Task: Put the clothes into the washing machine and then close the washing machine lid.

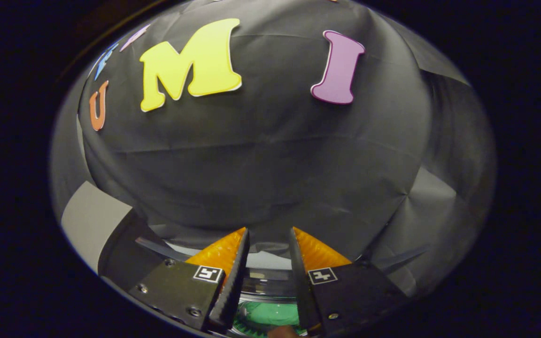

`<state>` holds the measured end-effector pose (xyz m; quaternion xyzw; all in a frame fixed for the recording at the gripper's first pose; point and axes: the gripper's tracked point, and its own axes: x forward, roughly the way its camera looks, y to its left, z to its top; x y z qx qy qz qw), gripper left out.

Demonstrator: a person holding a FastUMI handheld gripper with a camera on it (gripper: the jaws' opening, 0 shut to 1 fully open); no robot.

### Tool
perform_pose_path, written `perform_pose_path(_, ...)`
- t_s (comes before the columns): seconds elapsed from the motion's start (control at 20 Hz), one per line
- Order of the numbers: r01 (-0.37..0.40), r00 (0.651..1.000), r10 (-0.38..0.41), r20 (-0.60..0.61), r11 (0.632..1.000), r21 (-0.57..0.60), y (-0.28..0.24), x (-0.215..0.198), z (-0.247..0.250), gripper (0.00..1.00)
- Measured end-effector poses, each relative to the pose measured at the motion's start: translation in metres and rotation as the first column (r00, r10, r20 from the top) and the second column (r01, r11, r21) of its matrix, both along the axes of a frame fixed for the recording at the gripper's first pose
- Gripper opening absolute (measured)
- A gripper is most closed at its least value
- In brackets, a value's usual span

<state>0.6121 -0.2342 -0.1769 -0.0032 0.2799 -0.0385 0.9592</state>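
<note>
The gripper (268, 232) is held with its fingers a moderate gap apart, nothing gripped between them. Below and between them a round washing machine (270, 288) rim is seen, with green clothes (268, 314) inside — loading looks done, judged so. The lid is apparently not yet closed — its position cannot be told.

Your one camera rides on the tool (268, 234), looking forward along its two parted fingers. It faces the creased black cloth wall (261, 155) head-on and fairly close, with a round, shiny-rimmed washing machine opening (266, 288) just below.
</note>
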Motion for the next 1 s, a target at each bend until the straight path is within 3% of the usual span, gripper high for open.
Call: perform_pose_path(1.0,0.07,0.997,-0.069,0.041,0.998,0.001,0.006,-0.088,0.003,0.6)
